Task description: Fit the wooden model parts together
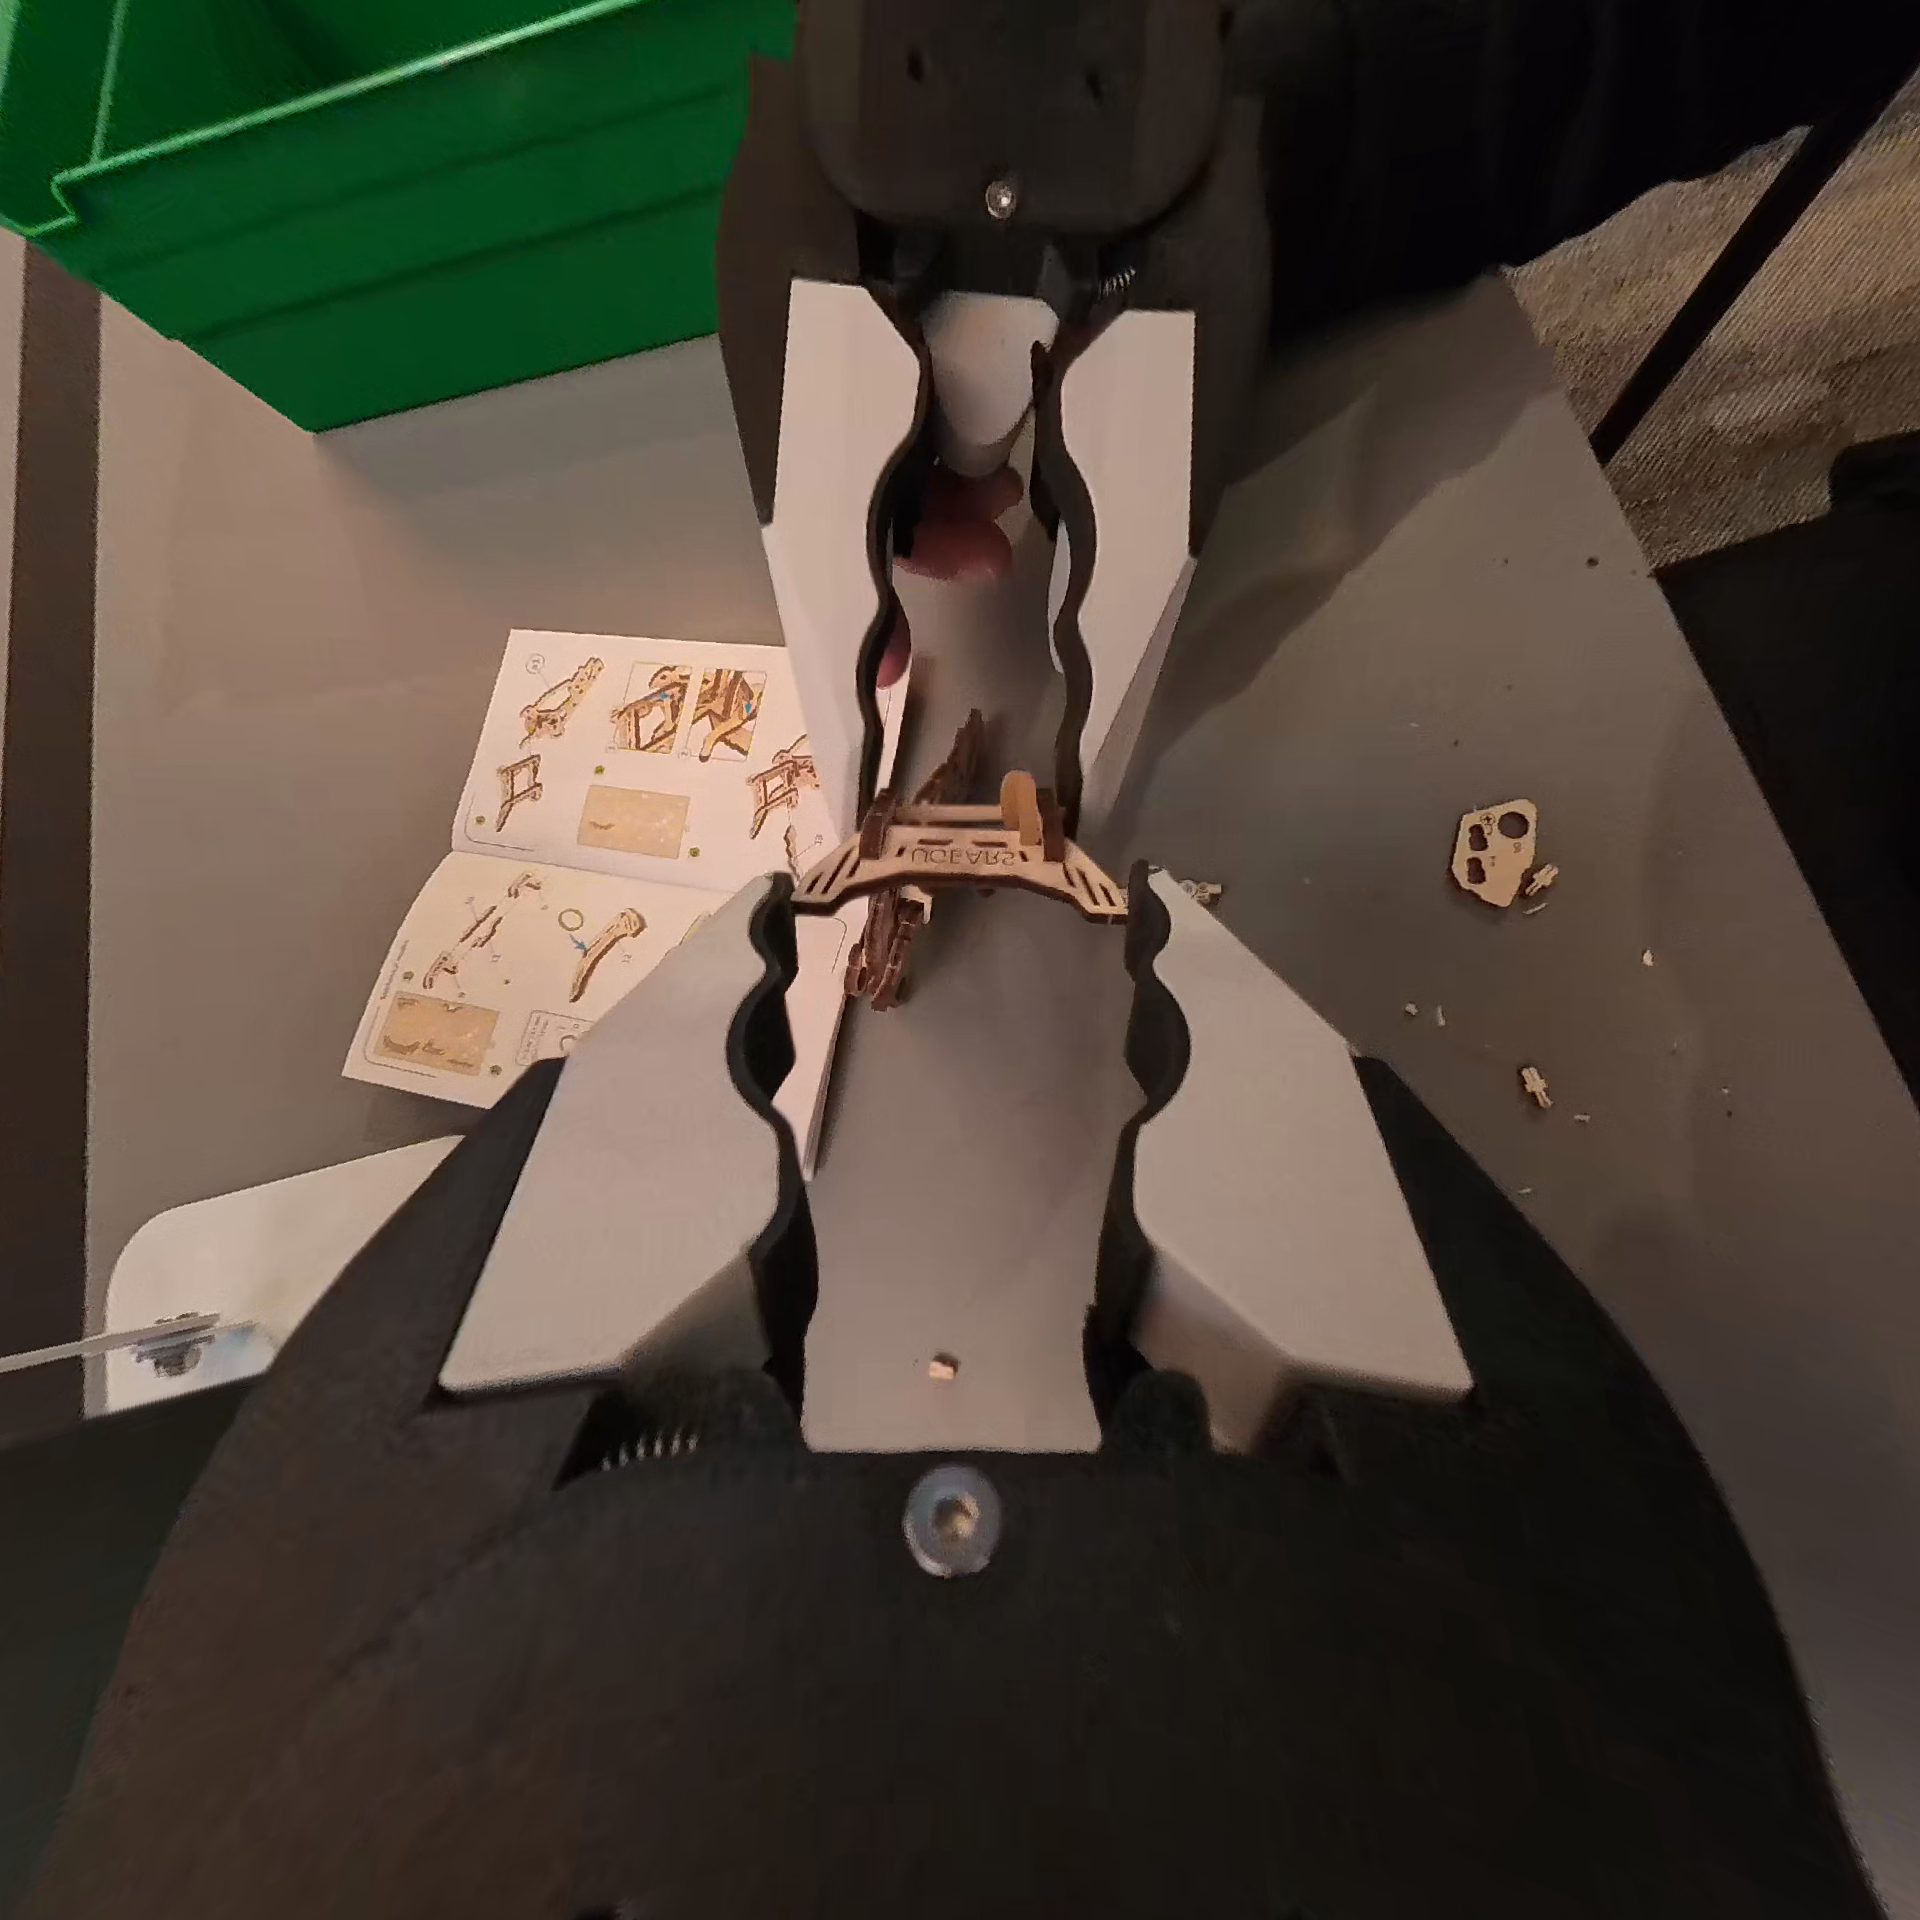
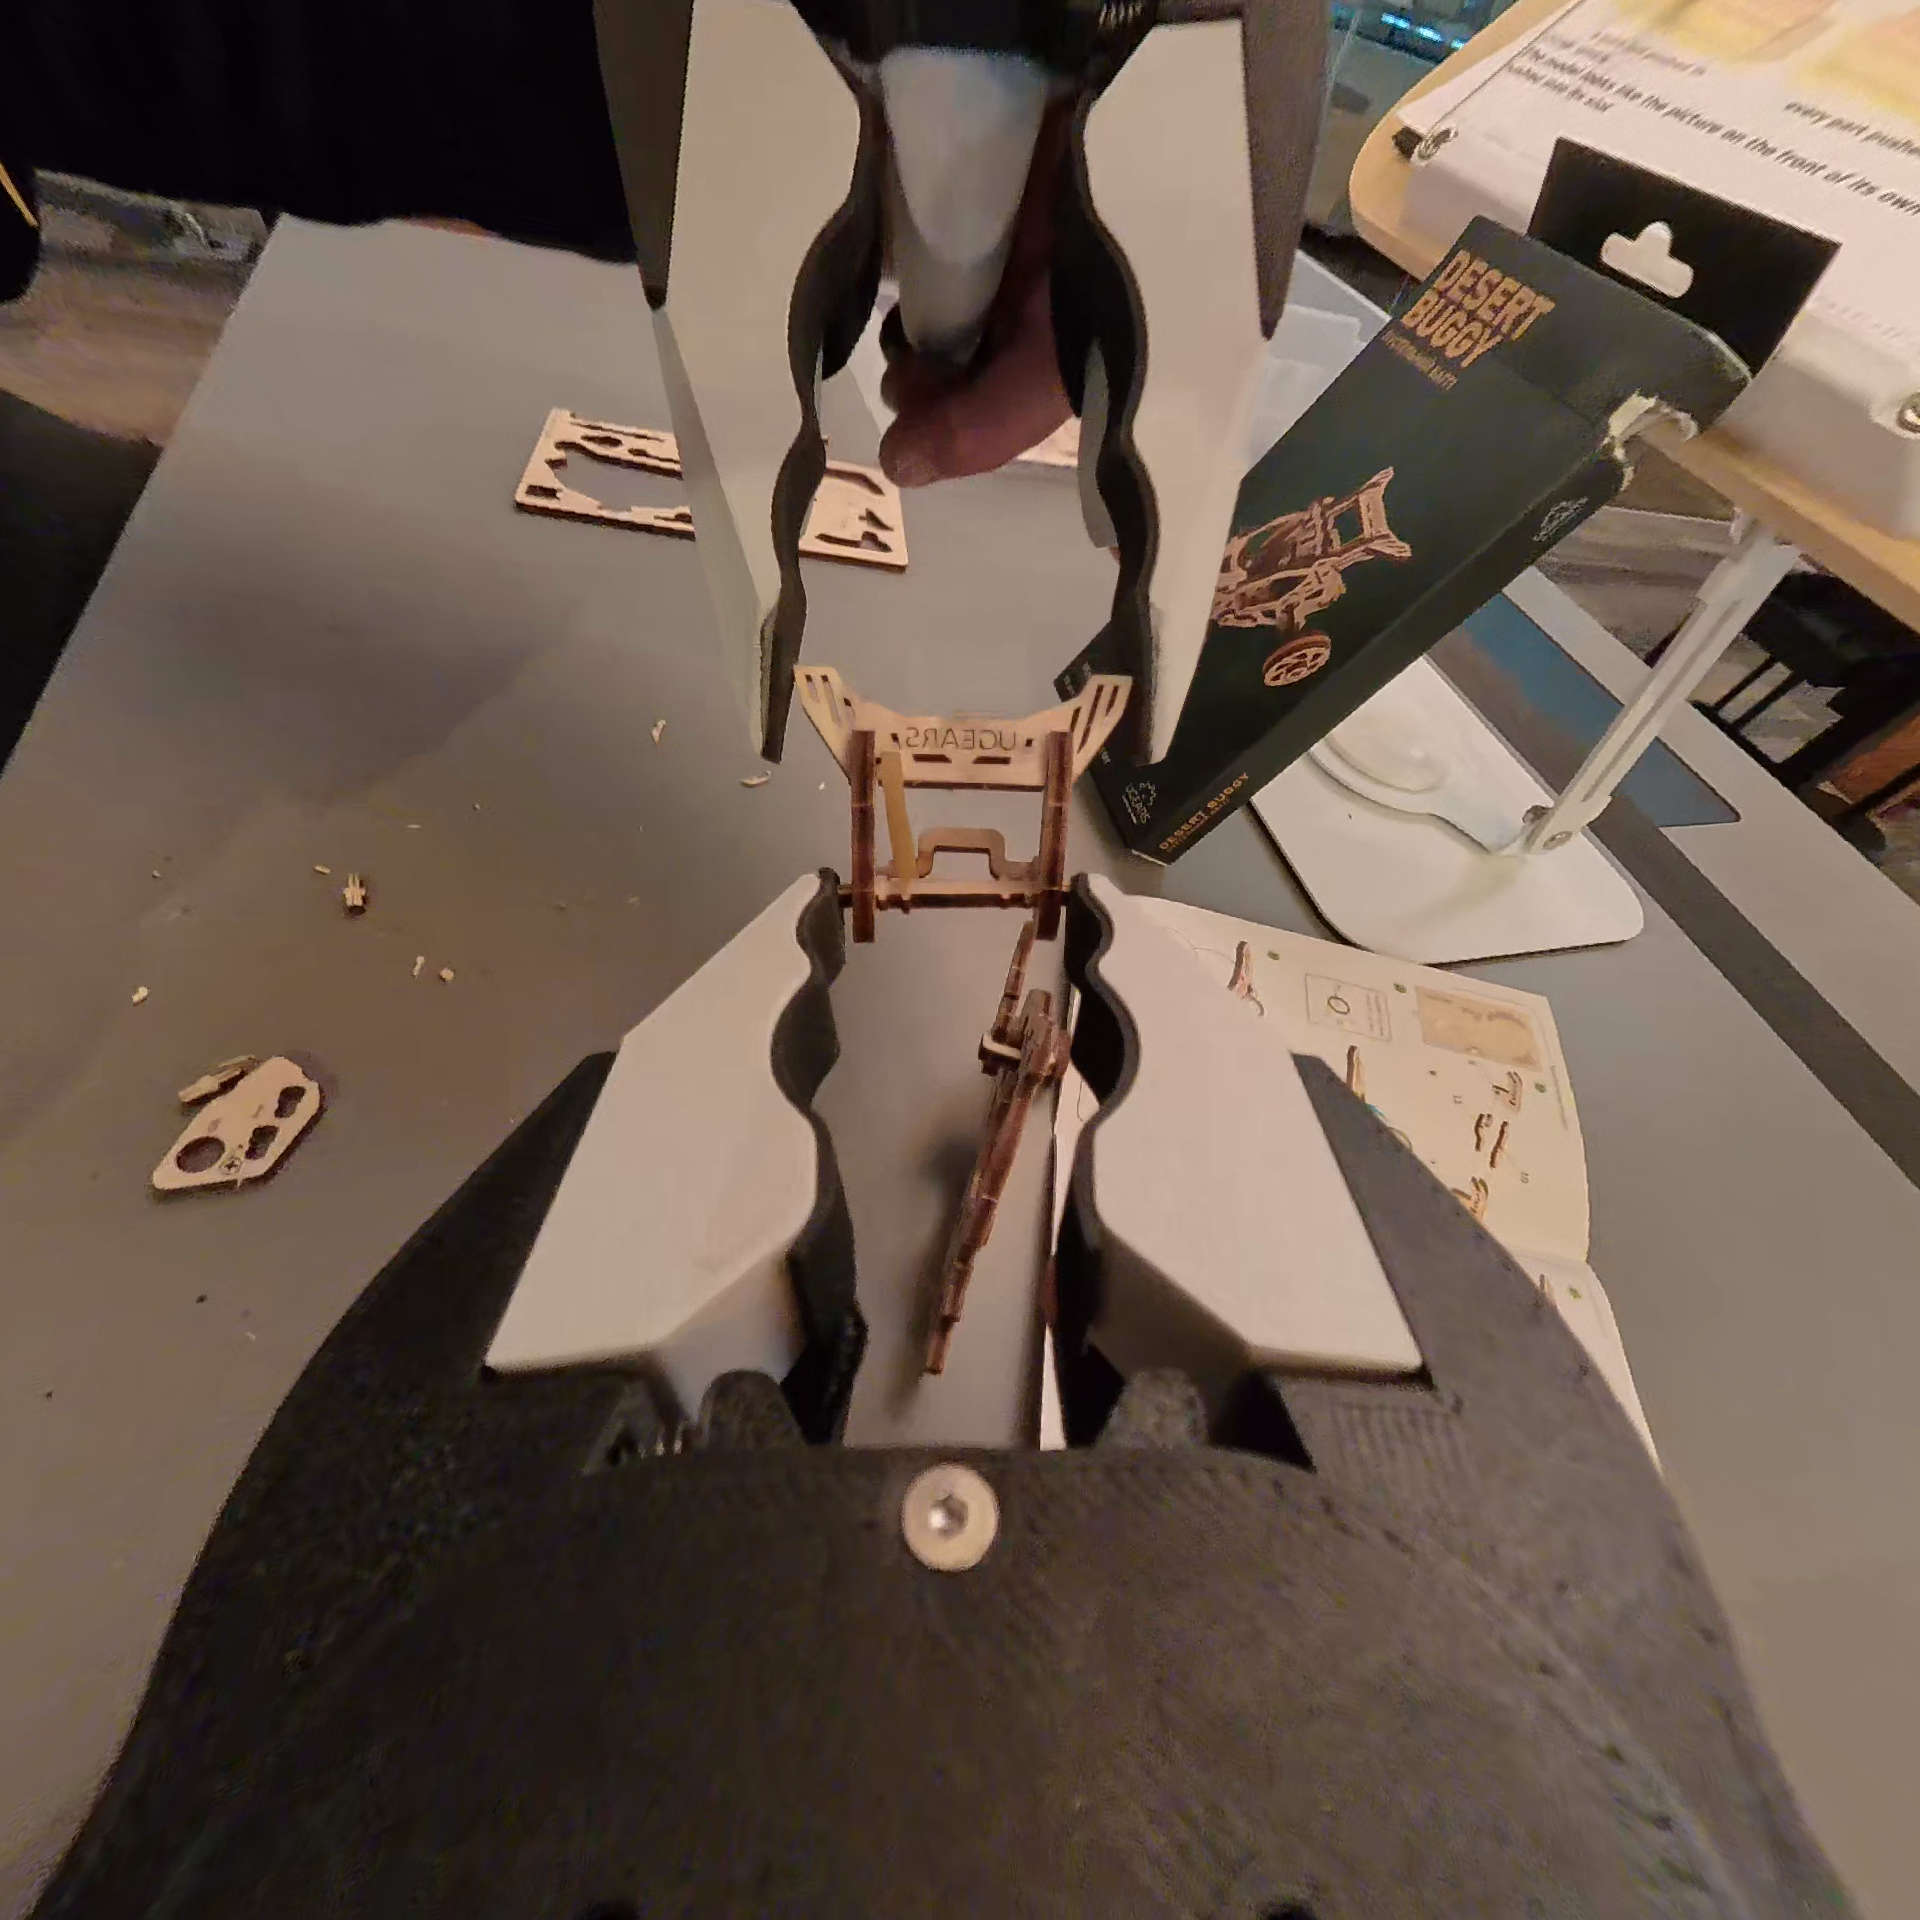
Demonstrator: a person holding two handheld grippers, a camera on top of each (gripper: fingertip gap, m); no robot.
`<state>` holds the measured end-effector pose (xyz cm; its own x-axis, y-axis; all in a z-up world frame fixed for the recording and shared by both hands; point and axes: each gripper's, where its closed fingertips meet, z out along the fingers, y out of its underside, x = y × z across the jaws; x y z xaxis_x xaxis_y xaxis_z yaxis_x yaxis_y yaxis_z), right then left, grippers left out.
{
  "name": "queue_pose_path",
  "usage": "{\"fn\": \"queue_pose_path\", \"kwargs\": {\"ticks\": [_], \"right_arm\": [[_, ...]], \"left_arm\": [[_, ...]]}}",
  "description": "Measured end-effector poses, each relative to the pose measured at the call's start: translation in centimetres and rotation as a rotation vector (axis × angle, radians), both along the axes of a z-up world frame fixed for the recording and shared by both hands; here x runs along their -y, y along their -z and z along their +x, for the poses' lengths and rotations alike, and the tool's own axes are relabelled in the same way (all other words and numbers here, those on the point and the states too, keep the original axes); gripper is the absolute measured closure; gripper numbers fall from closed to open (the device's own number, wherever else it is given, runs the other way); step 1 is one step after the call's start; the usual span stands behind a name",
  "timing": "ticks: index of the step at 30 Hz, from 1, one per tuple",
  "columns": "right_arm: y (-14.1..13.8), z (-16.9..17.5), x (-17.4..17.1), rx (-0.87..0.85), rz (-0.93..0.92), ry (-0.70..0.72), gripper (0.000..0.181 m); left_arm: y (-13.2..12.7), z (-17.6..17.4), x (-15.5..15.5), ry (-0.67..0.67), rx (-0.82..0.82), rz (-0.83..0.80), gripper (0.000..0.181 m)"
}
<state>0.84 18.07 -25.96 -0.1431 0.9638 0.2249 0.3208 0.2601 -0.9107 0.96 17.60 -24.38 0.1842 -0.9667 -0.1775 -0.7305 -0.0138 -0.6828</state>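
A partly built wooden model (image 1: 961, 864) hangs above the grey table between my two grippers, which face each other. My left gripper (image 1: 958, 899) is shut across the ends of its curved slotted plate (image 2: 961, 740). My right gripper (image 2: 951, 904) is shut on the model's two dark side frames (image 2: 860, 831), and comes in from the top of the left wrist view (image 1: 971, 810). My left gripper comes down from the top of the right wrist view (image 2: 956, 750). A second dark wooden assembly (image 2: 997, 1143) lies on the table under the model.
An open instruction booklet (image 1: 582, 831) lies beside the model. A green bin (image 1: 364, 187) stands at the table's end. The dark kit box (image 2: 1403, 540) leans on a white stand (image 2: 1455, 883). A punched wood sheet (image 2: 623, 488), a cut-out scrap (image 2: 239, 1132) and small loose bits (image 2: 355, 894) lie around.
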Motion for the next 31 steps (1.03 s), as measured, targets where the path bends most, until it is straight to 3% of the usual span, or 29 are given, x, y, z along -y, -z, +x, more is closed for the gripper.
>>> {"fn": "queue_pose_path", "kwargs": {"ticks": [1,10,23,28,31], "right_arm": [[0.1,0.0,-0.1,0.010,0.012,0.004,0.140],[2.3,-0.2,-0.5,0.174,0.141,0.050,0.140],[1.0,1.0,-0.9,0.060,0.016,0.030,0.128],[3.4,1.8,-2.3,0.180,0.003,0.075,0.133],[5.4,1.9,-2.8,0.282,0.048,0.083,0.155]], "left_arm": [[0.0,0.1,0.0,-0.001,-0.015,0.005,0.119],[1.3,0.9,-0.2,-0.012,-0.240,0.047,0.119],[0.7,-0.8,-0.8,-0.040,-0.007,0.000,0.120],[1.2,-1.6,-0.8,-0.019,0.059,-0.026,0.119],[1.7,-1.7,-0.7,0.008,0.103,-0.060,0.120]]}}
